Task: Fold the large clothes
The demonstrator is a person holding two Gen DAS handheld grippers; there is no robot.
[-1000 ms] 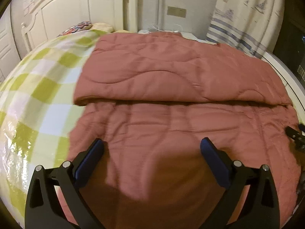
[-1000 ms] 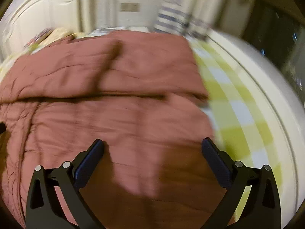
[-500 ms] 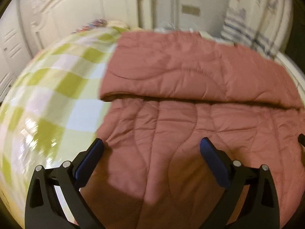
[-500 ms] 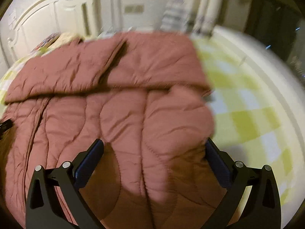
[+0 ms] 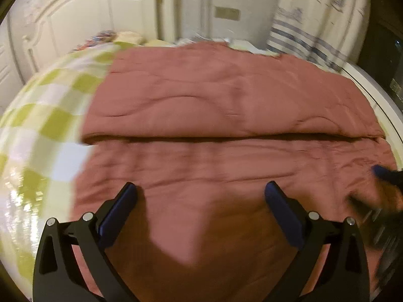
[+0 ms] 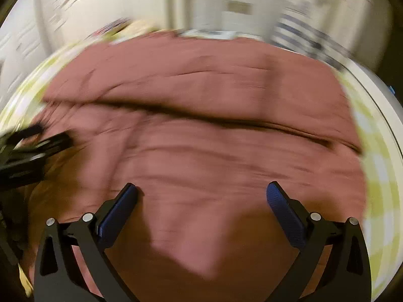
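A dusty-pink quilted comforter [image 5: 226, 100] lies spread flat, its far half folded over.

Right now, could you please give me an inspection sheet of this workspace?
Surface: bed with a green checked sheet.
Job's things: pink quilt spread flat, far part folded over, fold edge running across.
Clutter: pillows at the headboard.
Grippers: left gripper open above the quilt, empty; right gripper open, empty, view blurred.
Cables: nothing seen.
Surroundings: white headboard, striped curtain, wall.
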